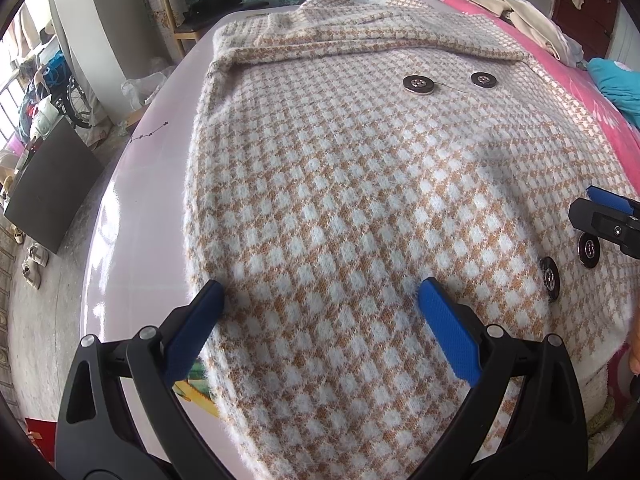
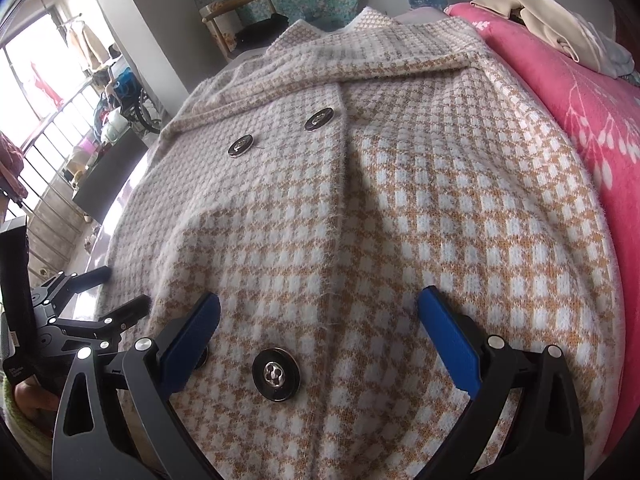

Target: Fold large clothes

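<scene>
We see a fuzzy knit coat (image 1: 360, 200) in a tan-and-white houndstooth check, spread flat and front-up across a glossy pale table (image 1: 136, 216). Its nap is soft and hairy at the edges, and a broad collar (image 1: 360, 36) lies folded along the far end. 2 round dark metal buttons (image 1: 418, 85) with shiny rims sit just below the collar; 2 more (image 1: 550, 278) lie nearer us by the front edge.

Along the coat's right side runs a pink blanket (image 2: 580, 112) with a white branch print, and a crumpled cream garment (image 2: 552, 24) is heaped on its far end (partly cut off by the lens rim). The coat's near hem drops out of view under the tongs, so we cannot see how it ends.

The left gripper (image 1: 320, 292) rests low over the coat's left edge, blue textured pads spread wide, grasping nothing; its left pad (image 1: 196, 324) lies at the fabric's border. The right gripper (image 2: 318, 304) hangs low over the coat's front, likewise spread wide and empty, with a button (image 2: 276, 374) between its fingers.
</scene>
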`<state>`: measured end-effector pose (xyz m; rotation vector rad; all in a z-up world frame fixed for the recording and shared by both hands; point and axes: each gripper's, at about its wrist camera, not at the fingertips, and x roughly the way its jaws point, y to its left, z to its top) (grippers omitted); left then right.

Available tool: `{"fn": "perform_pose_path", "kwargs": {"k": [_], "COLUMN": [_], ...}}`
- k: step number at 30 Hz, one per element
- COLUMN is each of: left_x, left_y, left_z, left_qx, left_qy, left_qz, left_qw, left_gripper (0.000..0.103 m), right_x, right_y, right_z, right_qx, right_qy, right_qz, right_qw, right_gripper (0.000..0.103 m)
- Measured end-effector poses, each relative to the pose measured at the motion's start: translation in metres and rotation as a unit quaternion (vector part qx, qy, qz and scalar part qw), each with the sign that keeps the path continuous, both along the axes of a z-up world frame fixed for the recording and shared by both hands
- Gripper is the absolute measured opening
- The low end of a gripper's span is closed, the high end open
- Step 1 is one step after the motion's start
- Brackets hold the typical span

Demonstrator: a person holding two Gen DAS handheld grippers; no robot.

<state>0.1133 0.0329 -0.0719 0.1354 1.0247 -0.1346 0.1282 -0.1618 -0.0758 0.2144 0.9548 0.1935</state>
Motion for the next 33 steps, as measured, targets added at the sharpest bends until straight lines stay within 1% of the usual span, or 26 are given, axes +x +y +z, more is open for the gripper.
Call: {"fn": "perform_pose_path", "kwargs": {"k": [3, 5, 7, 10, 14, 16, 19, 24, 25, 26, 30, 33], "left_x": [-0.005, -0.006, -0.007, -0.012, -0.029, -0.04, -0.056, -0.078, -0.081, -0.084, -0.093, -0.1], "left_y": [0.0, 0.001, 0.005, 0.017, 0.027, 0.031, 0.039, 0.049, 0.05, 0.051, 0.055, 0.058], "left_z": [0.005, 0.009, 0.015, 0.021, 0.021, 0.022, 0.02, 0.015, 0.013, 0.012, 0.007, 0.008], "left_qx": [-0.006, 0.005, 0.005, -0.024, -0.073, -0.087, -0.1, -0.124, -0.126, -0.127, -0.14, -0.149], "left_qy": [-0.015, -0.024, -0.03, -0.028, -0.016, -0.015, -0.012, -0.003, 0.001, 0.004, 0.007, -0.002], "left_qz": [-0.013, -0.017, -0.013, -0.009, -0.03, -0.036, -0.038, -0.036, -0.036, -0.035, -0.036, -0.037], "left_qw": [0.9998, 0.9996, 0.9994, 0.9993, 0.9968, 0.9954, 0.9942, 0.9916, 0.9914, 0.9913, 0.9895, 0.9881], "left_gripper": [0.094, 0.094, 0.094, 0.094, 0.094, 0.094, 0.094, 0.087, 0.083, 0.082, 0.08, 0.08], "right_x": [0.0, 0.0, 0.001, 0.002, 0.002, 0.003, 0.004, 0.005, 0.006, 0.006, 0.01, 0.011], "right_y": [-0.001, 0.0, 0.001, 0.001, 0.005, 0.006, 0.005, 0.007, 0.007, 0.008, 0.008, 0.005], "right_z": [-0.001, -0.001, 0.0, 0.0, -0.001, -0.001, -0.001, -0.001, -0.001, -0.001, -0.001, -0.001], "right_qx": [0.0, -0.005, -0.008, -0.006, -0.019, -0.025, -0.026, -0.03, -0.031, -0.032, -0.031, -0.021], "right_qy": [0.0, 0.0, 0.003, 0.003, 0.004, 0.007, 0.012, 0.017, 0.018, 0.019, 0.023, 0.022], "right_qz": [0.001, 0.002, 0.003, 0.001, 0.004, 0.006, 0.007, 0.006, 0.005, 0.004, 0.003, 0.0], "right_qw": [1.0, 1.0, 1.0, 1.0, 1.0, 1.0, 1.0, 0.999, 0.999, 0.999, 0.999, 1.0], "right_gripper": [0.097, 0.097, 0.097, 0.097, 0.097, 0.097, 0.097, 0.097, 0.097, 0.097, 0.097, 0.097]}}
